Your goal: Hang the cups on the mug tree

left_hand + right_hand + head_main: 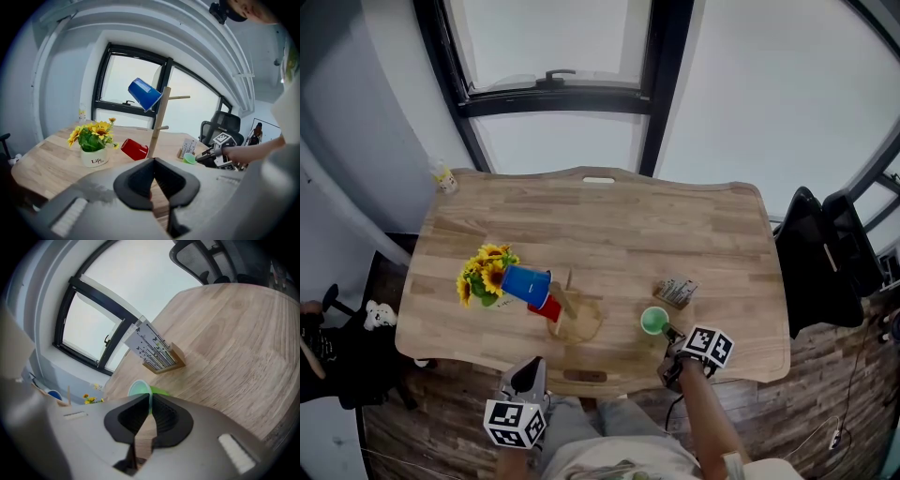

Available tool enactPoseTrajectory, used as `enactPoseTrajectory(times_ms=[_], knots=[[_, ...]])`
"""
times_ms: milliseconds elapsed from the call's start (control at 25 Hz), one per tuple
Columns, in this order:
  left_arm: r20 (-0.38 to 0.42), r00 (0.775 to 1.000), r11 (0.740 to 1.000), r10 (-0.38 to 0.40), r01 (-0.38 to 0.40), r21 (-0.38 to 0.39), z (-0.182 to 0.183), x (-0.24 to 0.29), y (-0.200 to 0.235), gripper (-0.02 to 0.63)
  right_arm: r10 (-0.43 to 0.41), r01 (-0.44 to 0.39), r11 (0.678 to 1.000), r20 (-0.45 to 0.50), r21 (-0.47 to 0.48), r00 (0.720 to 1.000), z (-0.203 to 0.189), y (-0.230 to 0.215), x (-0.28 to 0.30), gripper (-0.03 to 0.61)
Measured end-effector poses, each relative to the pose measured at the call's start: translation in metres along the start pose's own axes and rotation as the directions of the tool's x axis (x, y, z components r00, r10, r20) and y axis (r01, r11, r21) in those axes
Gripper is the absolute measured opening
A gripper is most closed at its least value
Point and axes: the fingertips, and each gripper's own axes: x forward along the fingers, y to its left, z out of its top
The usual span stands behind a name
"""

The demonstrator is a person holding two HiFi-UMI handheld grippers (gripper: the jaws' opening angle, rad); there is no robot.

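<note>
Head view: the wooden mug tree [567, 300] stands near the front of the light wooden table [722, 244], with a blue plastic cup [525, 283] hung up high and a red plastic cup [546, 307] low by its pole. Left gripper view: the left gripper [153, 159] has its fingers pinched together on nothing. Right gripper view: the right gripper [150, 397] has its fingers narrowed down, clamping the rim of the small green plastic cup [139, 389], which sits on the table right of the tree.

Blue cup [145, 93] hangs atop mug tree [159, 123]; red cup [134, 149] seemingly lower; green cup [654, 321] upright.
</note>
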Motion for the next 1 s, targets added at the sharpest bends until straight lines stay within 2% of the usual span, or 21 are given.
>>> enactPoseTrajectory(times_ms=[560,1000], knots=[[0.029,1.0,1.0,0.01,-0.01,-0.012,-0.022,-0.012,-0.024,0.005,0.074,-0.073,0.994,0.012,-0.077,0.997,0.004,0.01,-0.018,0.02],[0.05,0.999,1.0,0.005,-0.005,0.01,-0.022,-0.017,-0.032,0.005,0.194,-0.183,0.973,0.072,-0.139,0.978,0.024,0.056,-0.039,0.02]])
